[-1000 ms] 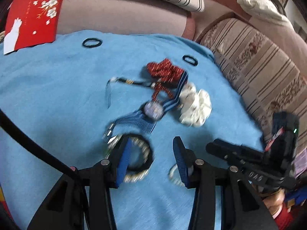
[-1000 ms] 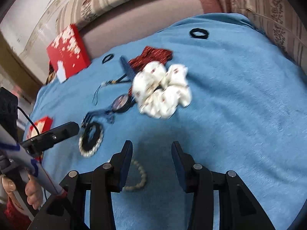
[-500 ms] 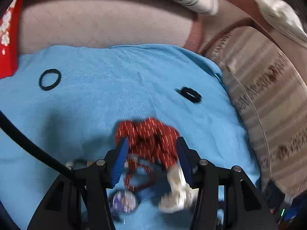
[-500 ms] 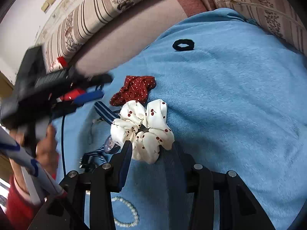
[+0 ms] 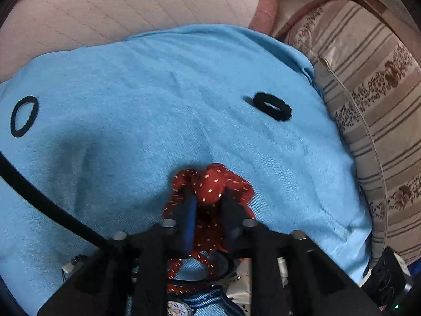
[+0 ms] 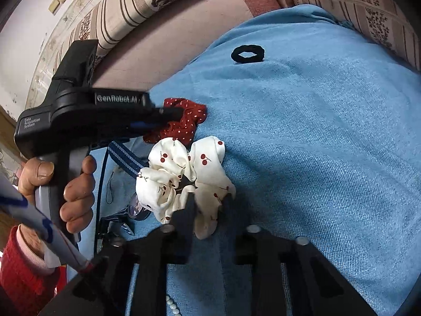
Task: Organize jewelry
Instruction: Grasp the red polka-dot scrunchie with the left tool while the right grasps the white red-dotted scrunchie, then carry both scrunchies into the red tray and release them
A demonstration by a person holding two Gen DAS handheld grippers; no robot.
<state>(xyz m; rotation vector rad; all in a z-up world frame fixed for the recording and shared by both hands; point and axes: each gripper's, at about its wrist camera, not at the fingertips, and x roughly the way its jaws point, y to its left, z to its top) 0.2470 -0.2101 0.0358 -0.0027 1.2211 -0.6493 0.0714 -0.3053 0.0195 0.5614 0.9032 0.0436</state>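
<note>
The far half of the blue terry towel (image 5: 163,84) lay mostly bare, broken only by a thin black hair-tie ring (image 5: 23,115) at far left and a thick black hair tie (image 5: 272,106) at far right. A striped floral cushion (image 5: 376,121) walled the right side.

Blue cloth (image 5: 131,84) spread over the sofa seat: thick black hair tie (image 5: 272,106) near its far right corner, thin black ring (image 5: 24,115) toward the left edge, red scrunchie (image 5: 213,184) and white cherry scrunchie (image 6: 184,173) mid-cloth.

"GenRobot.AI" and "Data Acquisition System" on left tool (image 6: 168,117)
</note>
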